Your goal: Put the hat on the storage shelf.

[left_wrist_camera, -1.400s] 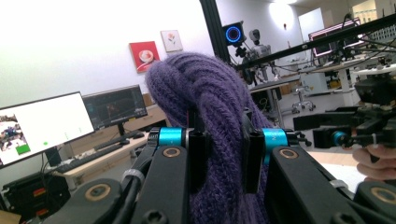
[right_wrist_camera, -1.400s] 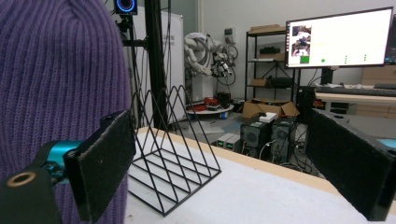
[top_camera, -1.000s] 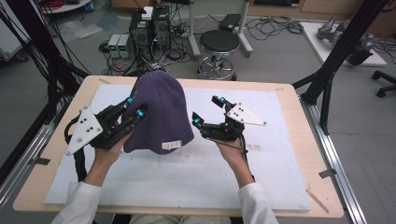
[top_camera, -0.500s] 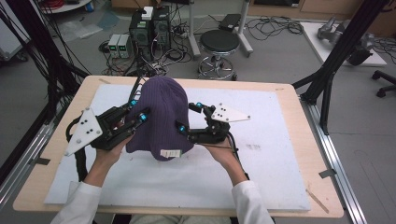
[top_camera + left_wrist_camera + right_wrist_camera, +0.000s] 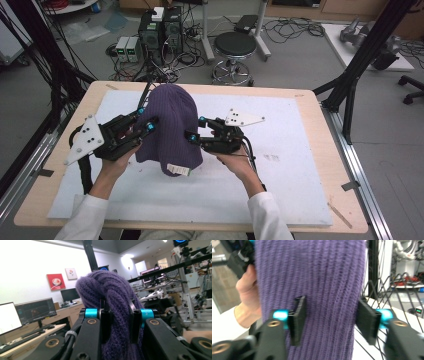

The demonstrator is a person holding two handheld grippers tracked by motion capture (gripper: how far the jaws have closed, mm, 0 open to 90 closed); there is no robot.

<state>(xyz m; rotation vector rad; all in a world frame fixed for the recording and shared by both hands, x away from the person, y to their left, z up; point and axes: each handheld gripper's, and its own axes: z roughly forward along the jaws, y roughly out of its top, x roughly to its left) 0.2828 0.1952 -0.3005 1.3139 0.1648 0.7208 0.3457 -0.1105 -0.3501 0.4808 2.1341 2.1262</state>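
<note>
A purple ribbed knit beanie (image 5: 170, 125) with a white label (image 5: 179, 170) at its lower edge hangs above the table. My left gripper (image 5: 147, 120) is shut on its left side, and in the left gripper view the bunched wool (image 5: 110, 290) is pinched between the jaws of this gripper (image 5: 117, 315). My right gripper (image 5: 196, 128) is at the beanie's right edge. Its jaws have just been closing. In the right gripper view the flat fabric (image 5: 317, 272) lies between the two pads of this gripper (image 5: 332, 317), which stand apart without squeezing it.
A white mat (image 5: 300, 150) covers the wooden table (image 5: 320, 100). Black frame posts (image 5: 360, 55) rise at both sides. Behind the table stand a stool (image 5: 235, 47) and computer boxes (image 5: 160, 30) among cables on the floor.
My right gripper has moved left up to the beanie and its jaws have narrowed around the right edge. The left gripper has kept its grip and place.
</note>
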